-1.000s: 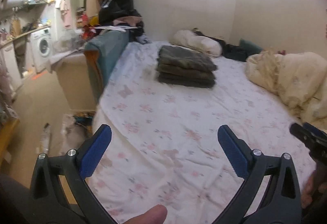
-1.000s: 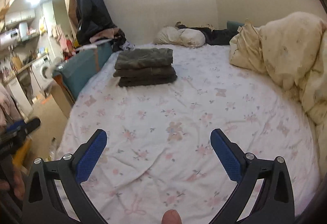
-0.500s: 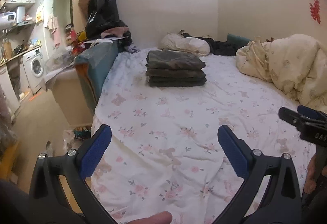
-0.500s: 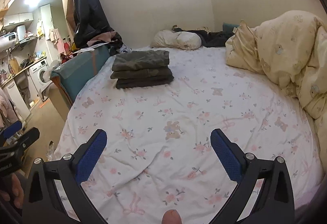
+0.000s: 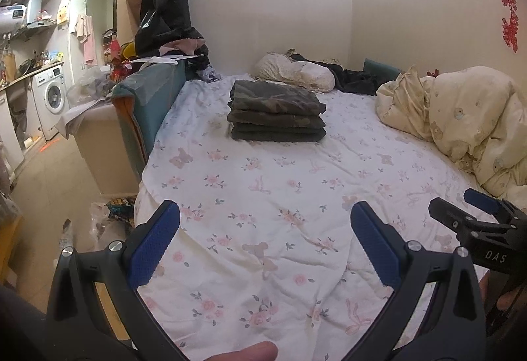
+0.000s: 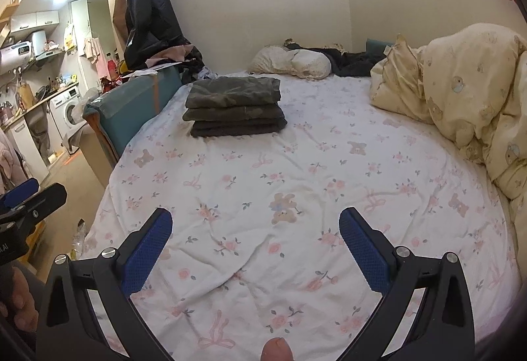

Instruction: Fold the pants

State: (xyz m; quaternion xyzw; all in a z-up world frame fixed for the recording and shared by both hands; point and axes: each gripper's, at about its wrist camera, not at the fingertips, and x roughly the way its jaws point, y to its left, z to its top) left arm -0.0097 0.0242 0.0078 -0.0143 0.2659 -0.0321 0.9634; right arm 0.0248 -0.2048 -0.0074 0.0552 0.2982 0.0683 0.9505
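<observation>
Folded camouflage pants (image 5: pixel 276 111) stacked on bedsheet (image 5: pixel 263 196).

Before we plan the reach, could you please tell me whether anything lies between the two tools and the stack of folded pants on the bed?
Nothing visible does. Only bare floral bedsheet lies between the open left tool, the open right tool and the folded pants. The cream duvet lies bunched off to the right.
</observation>
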